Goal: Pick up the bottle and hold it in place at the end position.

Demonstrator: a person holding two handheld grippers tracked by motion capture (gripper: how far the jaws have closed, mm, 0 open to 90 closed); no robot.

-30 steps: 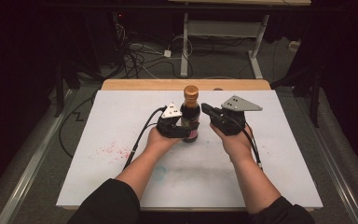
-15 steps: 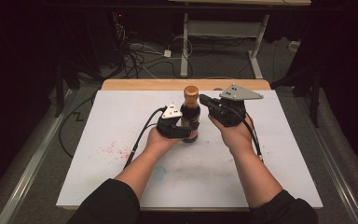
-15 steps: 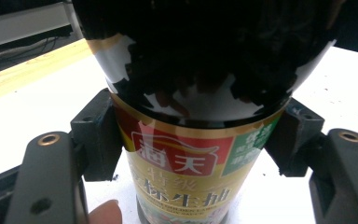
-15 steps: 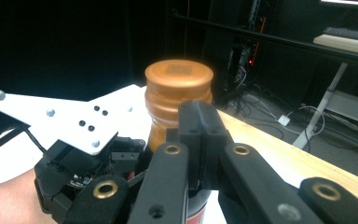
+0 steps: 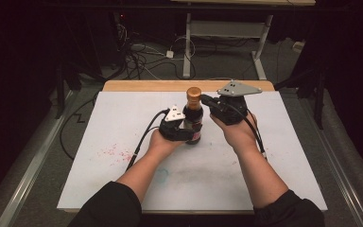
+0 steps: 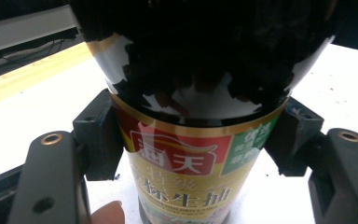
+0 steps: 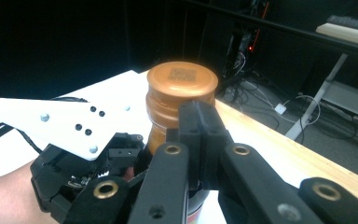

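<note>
White-topped desk (image 5: pixel 123 127), dark room behind. Left gripper (image 5: pixel 182 132) clamps the soy sauce bottle (image 5: pixel 193 124) upright near the far edge; right gripper (image 5: pixel 207 100), jaws together, sits beside its orange cap (image 7: pixel 182 84). Next it'll probably need to open around the cap for unscrewing.

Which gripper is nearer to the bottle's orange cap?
Right. The right gripper, shut, sits just beside the orange cap at the neck. The left gripper clamps the bottle lower, around its labelled body.

Dark room; white table (image 5: pixel 283 142) with wooden far edge; cables (image 5: pixel 142 61) on grey floor (image 5: pixel 38 142); desk frame (image 5: pixel 227 33) behind.
</note>
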